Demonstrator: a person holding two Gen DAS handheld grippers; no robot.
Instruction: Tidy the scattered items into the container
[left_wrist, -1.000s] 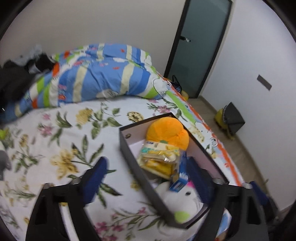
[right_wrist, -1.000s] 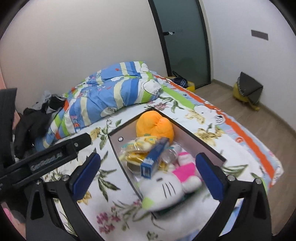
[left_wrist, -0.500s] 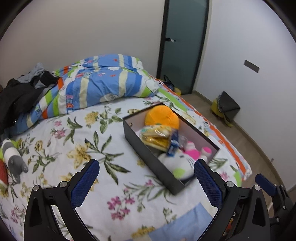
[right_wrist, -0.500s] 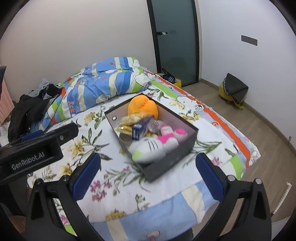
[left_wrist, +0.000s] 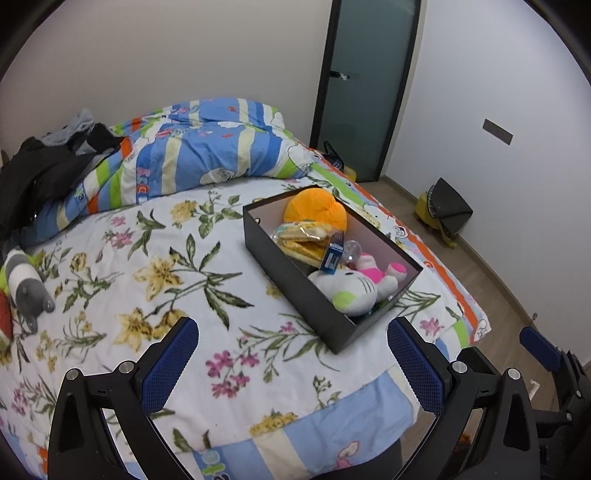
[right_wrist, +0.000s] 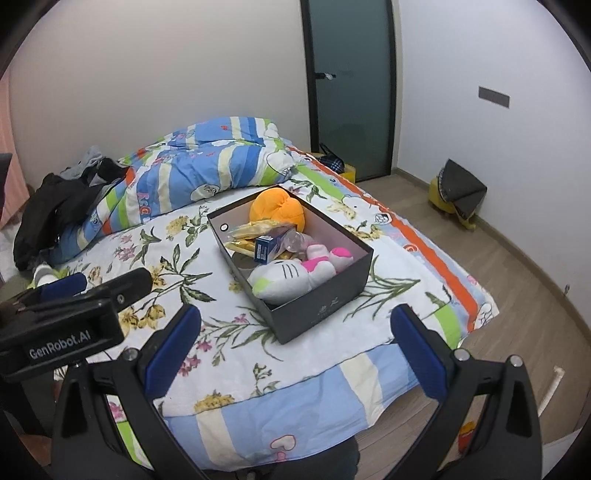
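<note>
Grippers, left and right, both wide and empty, have retreated from the box.

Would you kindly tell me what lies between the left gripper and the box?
Only bare flowered bedspread separates the left gripper from the box, in the left wrist view.

The bed, under a floral sheet, carries a dark box near its right edge, a striped quilt — dark clothes beside it — and a grey plush toy.
</note>
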